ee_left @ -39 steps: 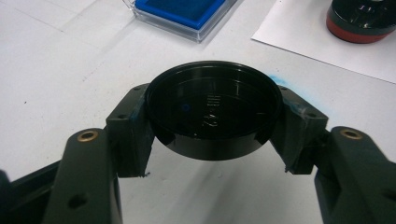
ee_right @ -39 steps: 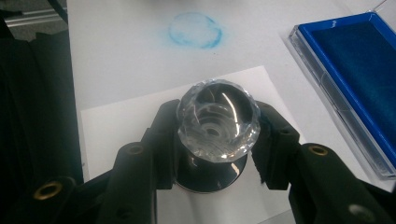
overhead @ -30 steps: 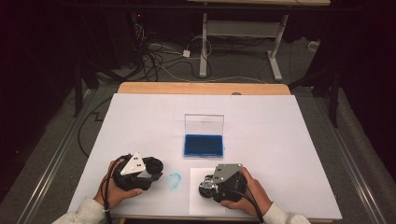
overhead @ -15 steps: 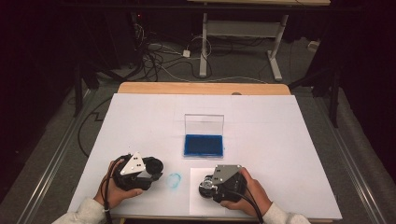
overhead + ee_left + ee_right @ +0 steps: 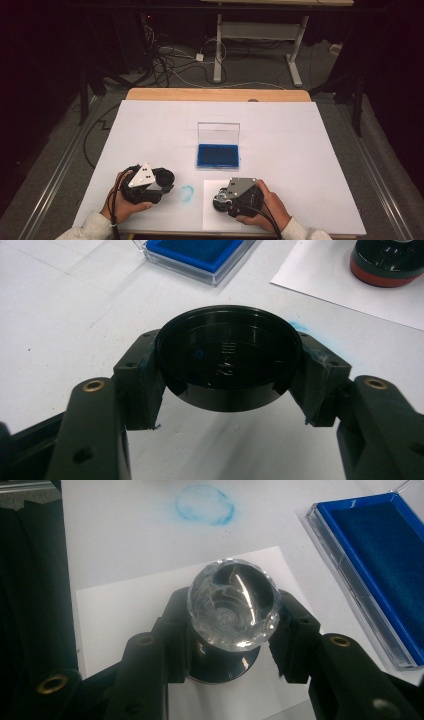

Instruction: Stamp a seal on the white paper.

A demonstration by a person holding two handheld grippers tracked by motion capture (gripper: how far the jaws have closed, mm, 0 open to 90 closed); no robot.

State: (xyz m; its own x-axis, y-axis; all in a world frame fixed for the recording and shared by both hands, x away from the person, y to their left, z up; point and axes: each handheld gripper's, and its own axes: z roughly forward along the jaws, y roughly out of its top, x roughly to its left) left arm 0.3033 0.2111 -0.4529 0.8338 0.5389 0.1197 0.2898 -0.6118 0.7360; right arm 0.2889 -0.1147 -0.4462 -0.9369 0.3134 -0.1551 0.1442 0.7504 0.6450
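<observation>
Nothing moved; black cap (image 5: 227,365) clamped, probably stamp (image 5: 233,611) opposite.

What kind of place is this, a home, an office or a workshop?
Most likely a lab or test room set up for recording. A white-covered table stands on a grey floor with loose cables behind it, the surroundings are dark, and hand-held grippers, left and right, work beside a blue ink pad.

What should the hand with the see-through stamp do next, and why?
Probably lift the stamp and carry it to the blue ink pad. The right tool grips the stamp over the still blank paper sheet, the pad's case is open, and the left tool holds the black cap aside.
</observation>
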